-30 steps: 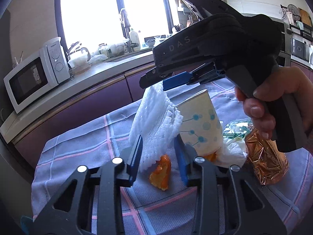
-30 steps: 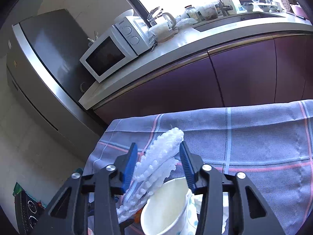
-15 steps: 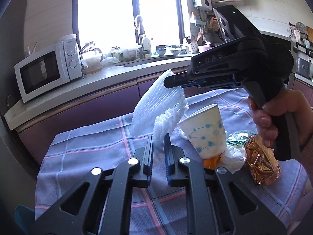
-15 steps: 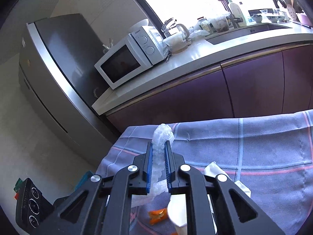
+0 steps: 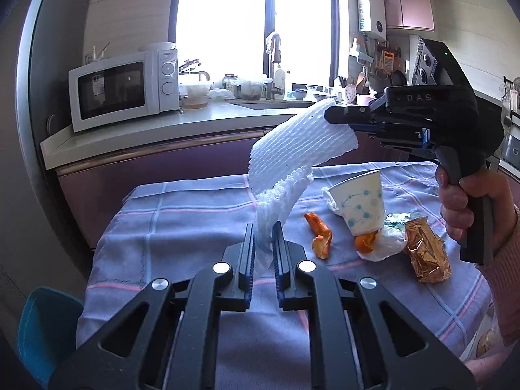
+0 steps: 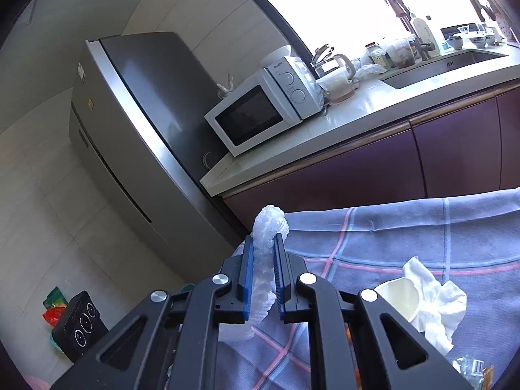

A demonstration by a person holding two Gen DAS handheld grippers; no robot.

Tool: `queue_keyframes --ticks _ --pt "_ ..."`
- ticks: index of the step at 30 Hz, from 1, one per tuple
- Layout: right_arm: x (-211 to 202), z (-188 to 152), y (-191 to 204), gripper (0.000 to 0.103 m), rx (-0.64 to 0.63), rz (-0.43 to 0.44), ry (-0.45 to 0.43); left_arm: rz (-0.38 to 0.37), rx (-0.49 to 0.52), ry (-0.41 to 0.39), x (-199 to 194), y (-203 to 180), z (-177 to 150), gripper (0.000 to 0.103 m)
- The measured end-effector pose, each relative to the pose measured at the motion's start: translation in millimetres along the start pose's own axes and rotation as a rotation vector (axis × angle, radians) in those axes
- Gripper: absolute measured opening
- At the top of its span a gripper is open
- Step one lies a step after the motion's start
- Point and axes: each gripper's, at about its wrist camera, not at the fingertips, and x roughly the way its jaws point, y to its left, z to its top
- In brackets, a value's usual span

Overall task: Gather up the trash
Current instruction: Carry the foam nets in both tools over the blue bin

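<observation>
Left claw is clamped on the lower end of a white foam net; right claw, held in a hand, is pinched shut on the net's upper end, so the net hangs in the air between the two above the tabletop. Still lying on the checked cloth: paper cup tipped on a tissue, orange peel just left of the cup, gold wrapper to its right.

Blown-out window backlights the sharp scene; fisheye edges vignette darkly.
</observation>
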Motion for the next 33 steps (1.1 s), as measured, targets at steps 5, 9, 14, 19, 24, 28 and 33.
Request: queue_keyframes --ticks 5,9,14,19,24,28,33 --pt "3.8 -10.9 12.0 0.011 0.008 0.051 0.012 0.040 -0.043 0.000 -28.1 22.2 -14.3 0.011" --pt "10.4 -20.3 21.1 0.011 0.013 0.089 0.029 0.076 -0.077 0.000 -49.1 38.7 -26.0 0.011" --pt "20.3 -30.3 31.4 0.011 0.014 0.119 0.044 0.116 -0.116 0.001 -69.5 56.1 -36.9 0.011" --pt "30.2 -36.8 41.7 0.011 0.017 0.141 0.064 0.156 -0.148 -0.016 -92.8 71.7 -46.0 0.011" --pt "42.4 -43.2 58.3 0.011 -0.003 0.172 0.100 0.208 -0.185 -0.027 -111.7 93.0 -53.1 0.011" --pt "56.1 -49.5 73.5 0.011 -0.018 0.204 0.132 0.265 -0.203 -0.036 -126.4 109.7 -58.5 0.011" --pt "77.3 -58.5 93.8 0.011 -0.032 0.249 0.183 0.348 -0.233 -0.031 -142.0 136.9 -66.5 0.011"
